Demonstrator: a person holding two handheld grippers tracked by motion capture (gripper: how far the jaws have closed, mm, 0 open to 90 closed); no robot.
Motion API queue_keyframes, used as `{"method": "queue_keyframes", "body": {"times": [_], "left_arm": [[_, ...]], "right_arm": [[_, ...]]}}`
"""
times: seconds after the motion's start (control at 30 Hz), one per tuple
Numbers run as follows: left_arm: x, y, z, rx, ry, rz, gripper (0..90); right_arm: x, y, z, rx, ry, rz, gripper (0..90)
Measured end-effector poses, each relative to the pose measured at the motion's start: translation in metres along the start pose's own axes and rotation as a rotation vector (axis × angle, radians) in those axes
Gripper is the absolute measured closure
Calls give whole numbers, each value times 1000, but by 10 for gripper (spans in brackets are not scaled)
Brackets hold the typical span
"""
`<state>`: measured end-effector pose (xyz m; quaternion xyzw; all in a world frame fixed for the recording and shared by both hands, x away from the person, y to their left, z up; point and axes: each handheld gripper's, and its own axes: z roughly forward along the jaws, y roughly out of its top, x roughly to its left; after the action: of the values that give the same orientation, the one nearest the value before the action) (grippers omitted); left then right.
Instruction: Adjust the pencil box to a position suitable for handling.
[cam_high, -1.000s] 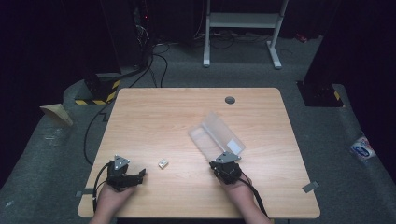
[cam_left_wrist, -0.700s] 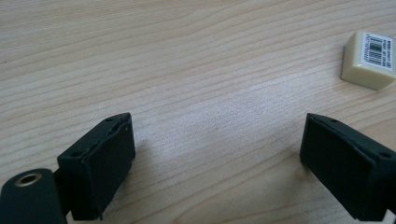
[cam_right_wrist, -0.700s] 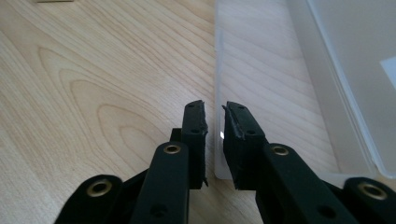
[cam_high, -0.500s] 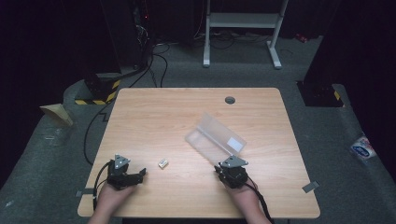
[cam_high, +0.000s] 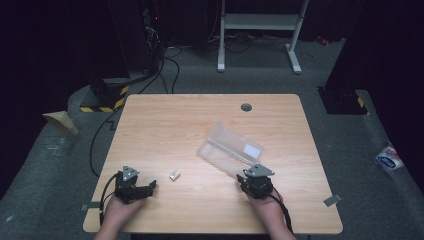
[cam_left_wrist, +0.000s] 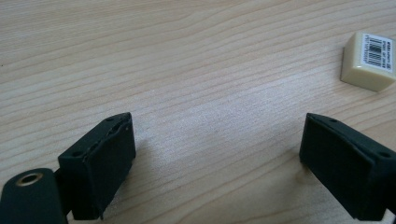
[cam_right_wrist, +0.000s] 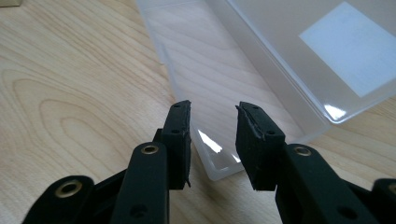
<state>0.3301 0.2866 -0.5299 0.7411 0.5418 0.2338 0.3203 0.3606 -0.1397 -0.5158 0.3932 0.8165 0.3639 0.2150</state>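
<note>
Opening right claw (cam_right_wrist: 212, 140), jaws slightly apart over clear box (cam_right_wrist: 261, 70) rim.

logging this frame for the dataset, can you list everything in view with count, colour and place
clear plastic case: 1, see-through with a white label, lying open right of the table's middle, just ahead of the right gripper
eraser: 1, cream with a barcode sticker, near the front edge, between the two grippers
table: 1, light wood, with a dark round grommet near its far edge
white frame: 1, on the floor beyond the table
black cables: several, on the grey floor at far left
left gripper: 1, black, jaws wide apart over bare wood, nothing between them
right gripper: 1, black, jaws just been opening, parted over the case's near edge, not pressing it
hands: 2, at the front edge
</note>
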Motion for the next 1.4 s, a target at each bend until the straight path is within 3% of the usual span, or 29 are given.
{"method": "queue_keyframes", "body": {"times": [0.87, 1.27, 1.4], "left_arm": [[0, 0, 0, -2, 0, -2, 108], [0, -1, -1, -5, 2, -5, 118], [0, -1, -1, -5, 1, -6, 122]], "right_arm": [[-33, -6, -9, -20, -118, 72, 504], [-50, -9, -8, -19, -140, 112, 509], [-55, -9, -8, -26, -125, 157, 476]]}}
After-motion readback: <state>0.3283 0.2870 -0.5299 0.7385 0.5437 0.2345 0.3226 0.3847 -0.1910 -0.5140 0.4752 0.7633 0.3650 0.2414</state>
